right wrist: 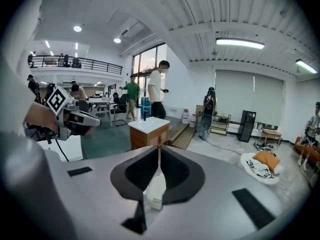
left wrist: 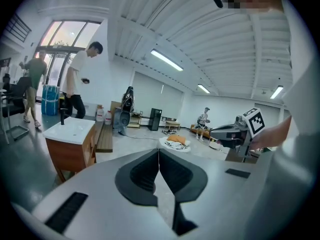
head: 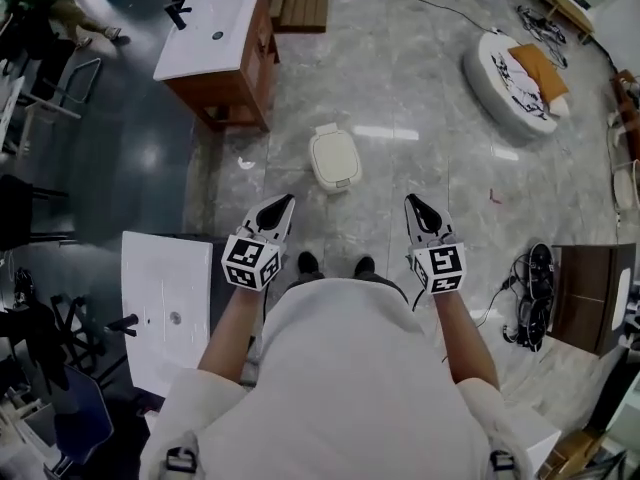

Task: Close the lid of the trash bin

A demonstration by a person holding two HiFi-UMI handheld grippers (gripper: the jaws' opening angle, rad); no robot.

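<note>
bin: small cream plastic trash bin [head: 338, 179] with rounded corners, on the grey marble-look floor [head: 420, 88], mid scene, just beyond the person's black shoes [head: 308, 263], well apart from both grippers
bin, right gripper view: pale shape [right wrist: 154, 190] low in the gap under the jaw tips; it is on the floor beyond, not between the pads
lid [head: 334, 154]: from above looks flat on the body, no gap visible; small tab at far edge, too small to tell hinge from handle
left gripper [head: 283, 205]: jaws pressed together, nothing between, in the air near-left of the bin
right gripper [head: 417, 204]: jaws meet at the tips, empty, in the air near-right of the bin
handling (judged): light, thin stiff plastic, smooth and a bit slippery; an empty bin likely skids on the polished floor if pushed sideways
where to take hold (judged): no pinch needed; press straight down on the lid top near its free edge with closed tips
risk (judged): sliding or tipping the light bin, lid slamming
surroundings: wooden vanity cabinet with white basin top [head: 215, 48] far left; white sink slab [head: 165, 298] near left; round white cushion with orange pillow [head: 515, 78] far right
task state (judged): looks done or nearly; can't confirm the lid is fully seated
</note>
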